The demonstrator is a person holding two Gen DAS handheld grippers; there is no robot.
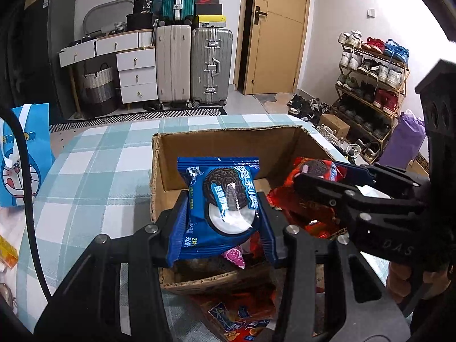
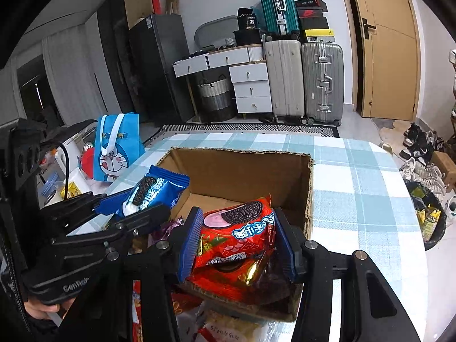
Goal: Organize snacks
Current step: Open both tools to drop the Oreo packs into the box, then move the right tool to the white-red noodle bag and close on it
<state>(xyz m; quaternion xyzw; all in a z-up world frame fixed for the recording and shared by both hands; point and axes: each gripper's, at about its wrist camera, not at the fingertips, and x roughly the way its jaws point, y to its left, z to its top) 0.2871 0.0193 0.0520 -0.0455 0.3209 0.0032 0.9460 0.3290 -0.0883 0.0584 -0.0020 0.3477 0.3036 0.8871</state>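
Note:
My left gripper is shut on a blue Oreo packet, held above the near end of an open cardboard box. In the right wrist view the same blue Oreo packet and left gripper hang over the box's left wall. My right gripper is shut on a red Oreo packet, over the near part of the cardboard box. From the left wrist view, the right gripper holds the red Oreo packet at the box's right side. Other wrappers lie in the box bottom.
The box stands on a table with a blue checked cloth. A blue Doraemon bag stands at the table's left. More snack packets lie on the cloth in front of the box. A bin and shoes sit on the floor to the right.

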